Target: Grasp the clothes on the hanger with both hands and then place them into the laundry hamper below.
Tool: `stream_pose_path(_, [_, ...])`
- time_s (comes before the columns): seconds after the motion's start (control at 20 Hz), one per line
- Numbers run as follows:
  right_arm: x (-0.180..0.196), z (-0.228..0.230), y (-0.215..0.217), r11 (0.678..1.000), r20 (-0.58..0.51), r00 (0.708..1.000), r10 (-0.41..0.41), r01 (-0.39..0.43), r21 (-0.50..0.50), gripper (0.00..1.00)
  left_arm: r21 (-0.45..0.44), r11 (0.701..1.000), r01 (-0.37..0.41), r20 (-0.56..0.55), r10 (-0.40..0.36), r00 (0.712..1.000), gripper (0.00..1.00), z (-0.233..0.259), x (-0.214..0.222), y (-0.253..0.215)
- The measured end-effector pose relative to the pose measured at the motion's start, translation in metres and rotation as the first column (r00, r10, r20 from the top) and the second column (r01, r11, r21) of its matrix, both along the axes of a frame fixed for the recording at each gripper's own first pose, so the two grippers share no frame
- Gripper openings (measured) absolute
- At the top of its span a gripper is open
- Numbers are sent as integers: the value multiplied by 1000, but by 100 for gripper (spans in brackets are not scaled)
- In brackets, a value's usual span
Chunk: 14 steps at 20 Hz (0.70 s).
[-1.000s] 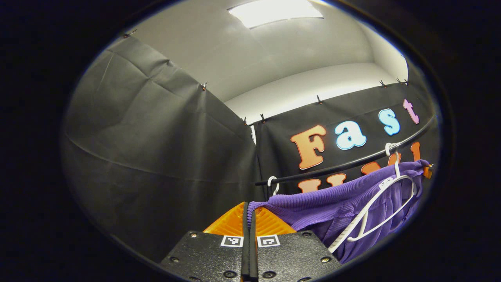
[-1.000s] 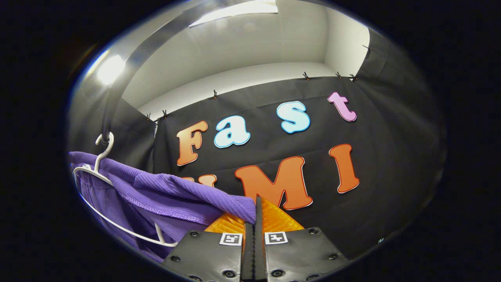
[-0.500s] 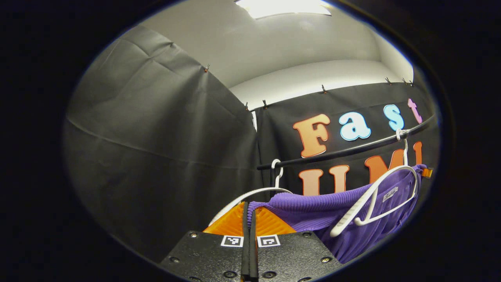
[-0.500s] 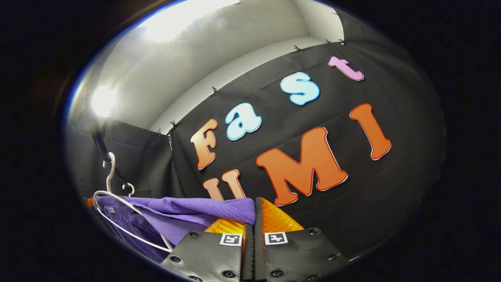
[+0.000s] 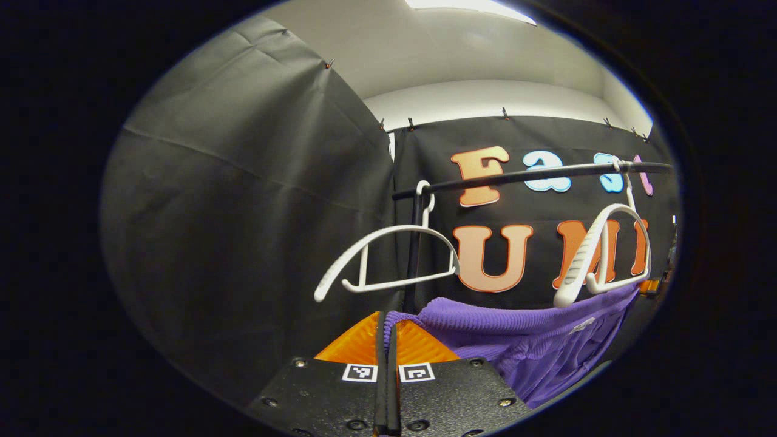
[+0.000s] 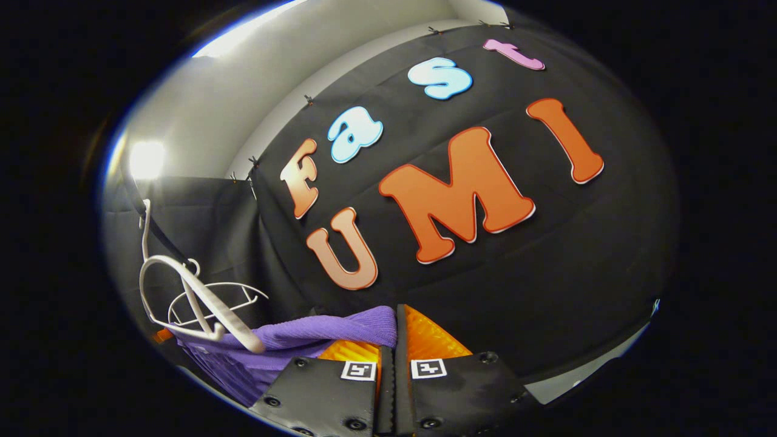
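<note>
Purple knit garment (image 5: 516,328) hangs stretched between my two hand-held grippers, below the white hangers. Left hand-held gripper (image 5: 386,340) is clamped on one end of its ribbed edge; right hand-held gripper (image 6: 394,340) is clamped on the other end, fingers together with cloth pinched between. Step in hand, as I judge it: garment is off its hanger (image 5: 601,255) and I am carrying it down toward the hamper, which lies somewhere below. Next move calls for lowering both ends together, keeping the cloth clear of the hanger's tip, then letting go once it is over the hamper. Against a second ago: the hanger was threaded inside the garment, now it sits bare above it; rail (image 5: 534,175) and second hanger (image 5: 388,255) have risen in my left gripper view.
</note>
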State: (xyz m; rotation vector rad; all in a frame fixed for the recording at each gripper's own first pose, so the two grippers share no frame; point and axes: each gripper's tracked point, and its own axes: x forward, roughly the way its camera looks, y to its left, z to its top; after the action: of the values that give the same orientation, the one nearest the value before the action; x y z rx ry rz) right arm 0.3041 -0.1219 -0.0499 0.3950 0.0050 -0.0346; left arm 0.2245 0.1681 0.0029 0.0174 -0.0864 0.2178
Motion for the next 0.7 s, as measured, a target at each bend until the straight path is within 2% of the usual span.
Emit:
stream_pose_path(0.25, [-33, -40, -17, 1000, -76, 997, -21, 20, -8, 7, -9, 999, 37, -50, -38, 998, 0, -29, -12, -16])
stream_pose_path(0.35, [-45, -44, -22, 999, -96, 995, -36, 34, -20, 7, -24, 999, 49, -60, -50, 997, 0, -33, -23, -26])
stream_pose_path(0.55, [-70, -47, -30, 992, -137, 987, -84, 69, -108, 8, 36, 996, 79, -48, -77, 996, 0, -25, -37, -53])
stream_pose_path(0.7, [-95, -46, -23, 993, -154, 985, -85, 70, -98, 7, 39, 993, 110, -41, -109, 993, 0, -21, -46, -78])
